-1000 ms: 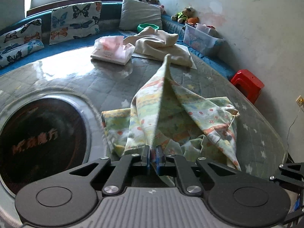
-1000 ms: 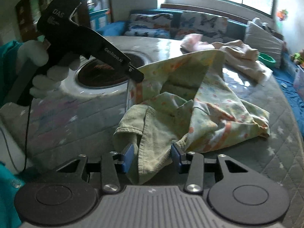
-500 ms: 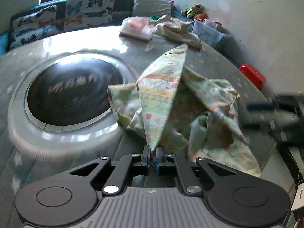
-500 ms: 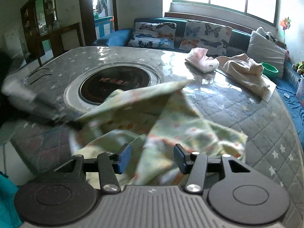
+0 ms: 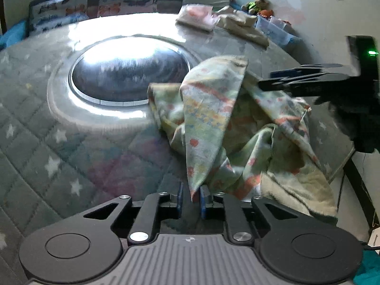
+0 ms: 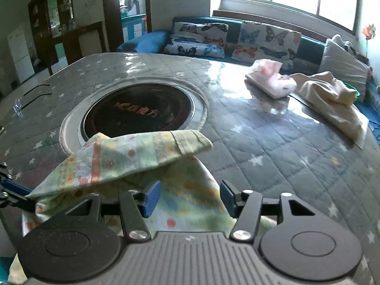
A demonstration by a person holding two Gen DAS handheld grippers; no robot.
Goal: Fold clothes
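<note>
A pale green printed garment (image 5: 213, 123) lies crumpled on the quilted table near its front right edge. My left gripper (image 5: 191, 199) has its jaws slightly apart, with a corner of the garment hanging between them. My right gripper (image 6: 187, 197) is open and hovers over the garment (image 6: 133, 159), with cloth lying under and between its fingers. The right gripper also shows in the left wrist view (image 5: 306, 80), at the right above the cloth.
A round dark glass cooktop (image 6: 137, 111) is set in the table's middle. A pink folded cloth (image 6: 270, 80) and a cream garment (image 6: 332, 97) lie at the far side. A sofa with butterfly cushions (image 6: 237, 40) stands behind. A wall is at the right (image 5: 332, 11).
My left gripper has pulled back toward the table's front with the cloth corner, and its jaws have parted a little. My right gripper has opened wider and moved over the garment.
</note>
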